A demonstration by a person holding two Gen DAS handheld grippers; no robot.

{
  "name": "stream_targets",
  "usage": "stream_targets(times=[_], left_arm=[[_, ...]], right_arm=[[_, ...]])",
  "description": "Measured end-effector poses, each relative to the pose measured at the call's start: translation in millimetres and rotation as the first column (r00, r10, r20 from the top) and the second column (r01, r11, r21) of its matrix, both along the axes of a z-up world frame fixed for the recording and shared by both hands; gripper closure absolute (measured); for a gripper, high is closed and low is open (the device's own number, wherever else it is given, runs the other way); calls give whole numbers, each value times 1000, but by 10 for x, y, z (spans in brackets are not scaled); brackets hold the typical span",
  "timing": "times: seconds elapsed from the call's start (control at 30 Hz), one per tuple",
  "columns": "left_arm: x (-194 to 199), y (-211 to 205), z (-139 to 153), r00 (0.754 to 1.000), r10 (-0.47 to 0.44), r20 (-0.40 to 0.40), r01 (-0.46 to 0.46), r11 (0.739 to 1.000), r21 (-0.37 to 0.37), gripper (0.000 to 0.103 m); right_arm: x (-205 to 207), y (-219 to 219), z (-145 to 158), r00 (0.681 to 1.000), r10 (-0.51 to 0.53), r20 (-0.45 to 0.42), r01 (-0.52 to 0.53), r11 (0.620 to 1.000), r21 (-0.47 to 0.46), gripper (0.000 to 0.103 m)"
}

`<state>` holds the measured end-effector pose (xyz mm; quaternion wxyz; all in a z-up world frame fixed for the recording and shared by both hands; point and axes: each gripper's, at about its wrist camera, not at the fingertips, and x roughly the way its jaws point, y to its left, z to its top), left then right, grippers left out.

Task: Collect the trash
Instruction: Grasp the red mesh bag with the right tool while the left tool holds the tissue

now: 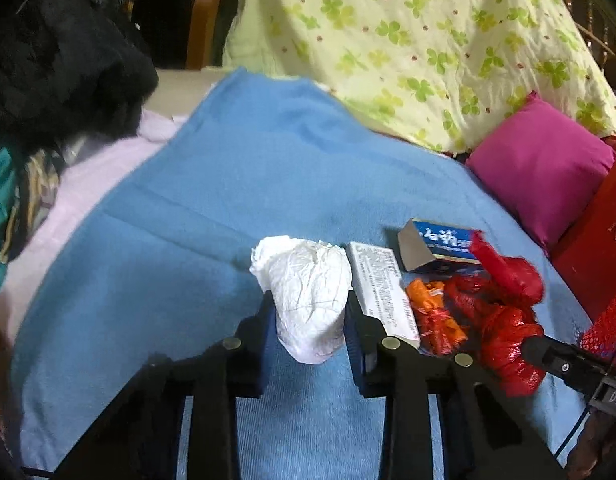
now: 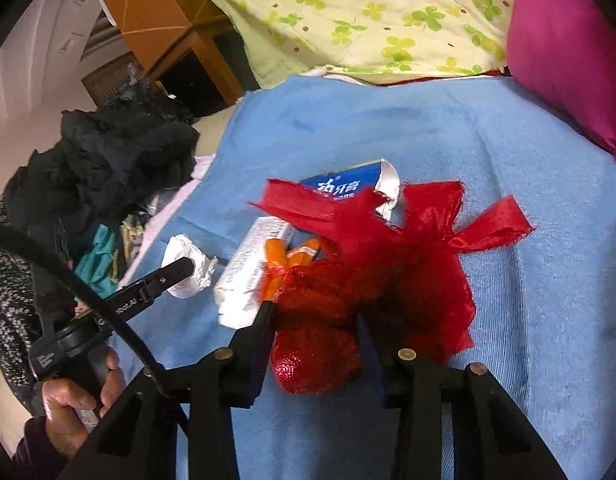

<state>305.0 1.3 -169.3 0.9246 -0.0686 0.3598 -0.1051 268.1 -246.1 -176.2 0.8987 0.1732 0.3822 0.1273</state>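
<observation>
White tissue wad (image 1: pixel 308 296) between left gripper (image 1: pixel 310 312) fingers, red mesh bag (image 2: pixel 372 280) between right gripper (image 2: pixel 314 320) fingers

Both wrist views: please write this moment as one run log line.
left tool: around white crumpled paper | right tool: around red mesh bag | surface: blue blanket

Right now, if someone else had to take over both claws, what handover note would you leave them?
Left claw: closed around the crumpled white tissue, apparently gripping it.
Right claw: fingers either side of the red mesh bag; grip looks set, not certain.
On the blue blanket between them: white carton, orange wrappers, blue toothpaste box.
Done: nothing visibly binned; no bin in view.
Left: carry off the tissue and bag, then collect the carton, wrappers and box.
</observation>
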Motion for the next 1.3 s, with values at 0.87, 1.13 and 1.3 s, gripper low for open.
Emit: stream_targets(times=[0.87, 1.13, 1.3], left_arm=[[-1222, -411, 514, 989, -111, 100, 109, 994, 26, 70], [-1369, -556, 607, 982, -139, 126, 134, 990, 48, 70], [-1385, -638, 577, 981, -155, 115, 149, 987, 62, 70]], right_arm=[[-1451, -699, 434, 979, -122, 165, 77, 963, 260, 60], [-1460, -980, 349, 979, -153, 133, 92, 919, 384, 58], [-1447, -950, 400, 974, -159, 162, 101, 944, 314, 58]])
